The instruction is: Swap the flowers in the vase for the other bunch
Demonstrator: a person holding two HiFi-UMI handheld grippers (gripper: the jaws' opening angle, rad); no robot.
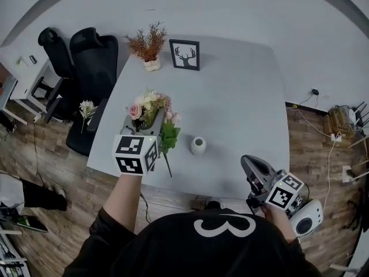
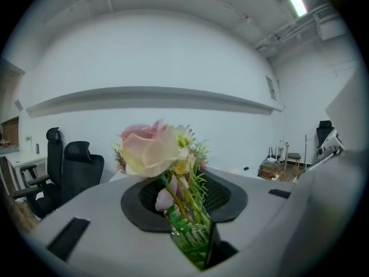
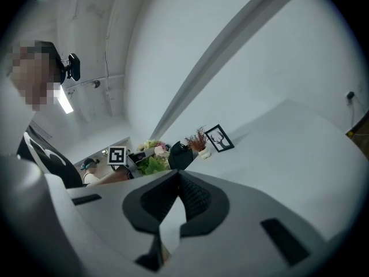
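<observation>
"Where's the bunch of flowers (image 2: 153,149)?"
"It's in the left gripper (image 2: 187,203). The jaws are closed narrow on the green stems, and the blooms stick out past the tips at twelve o'clock."
"And the vase (image 1: 198,145)?"
"It stands upright on the table (image 1: 242,97), apart from the bunch at its four o'clock."
"What about the right gripper (image 3: 176,173)?"
"Its jaws are together, holding nothing, at four o'clock from the vase."

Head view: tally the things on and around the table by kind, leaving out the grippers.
Flower bunches: 2, one lifted over the table, one by the chairs
Vase: 1
Framed deer picture: 1
Potted dried plant: 1
Office chairs: 2
Total: 7
</observation>
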